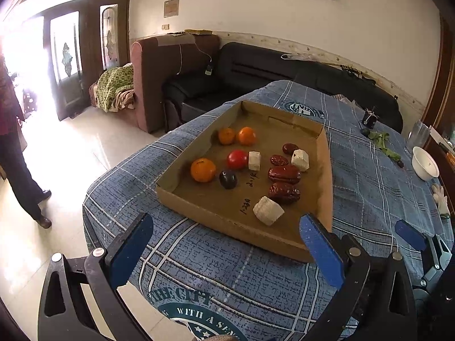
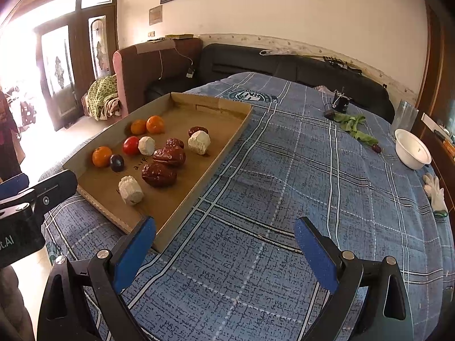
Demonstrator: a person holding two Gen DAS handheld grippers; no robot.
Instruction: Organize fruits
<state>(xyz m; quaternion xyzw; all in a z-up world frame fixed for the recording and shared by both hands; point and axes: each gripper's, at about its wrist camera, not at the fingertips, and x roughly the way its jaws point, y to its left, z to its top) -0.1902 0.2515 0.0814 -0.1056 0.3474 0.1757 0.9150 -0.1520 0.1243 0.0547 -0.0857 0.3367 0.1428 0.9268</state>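
Both grippers, left gripper (image 1: 227, 251) and right gripper (image 2: 224, 251), hang at lower frame with jaws spread, grasping nothing. Oranges (image 1: 202, 170), tomato (image 1: 237, 159), plum (image 1: 228, 179) and red dates (image 1: 284, 174) lie mixed mid-frame in cardboard tray (image 1: 324, 176); sorting stage unclear; white bowl (image 2: 413, 148) at right edge

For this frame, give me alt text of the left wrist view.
A shallow cardboard tray on a blue plaid tablecloth holds three oranges, a red tomato, a dark plum, red dates and white chunks. The open left claw hovers before it, empty.
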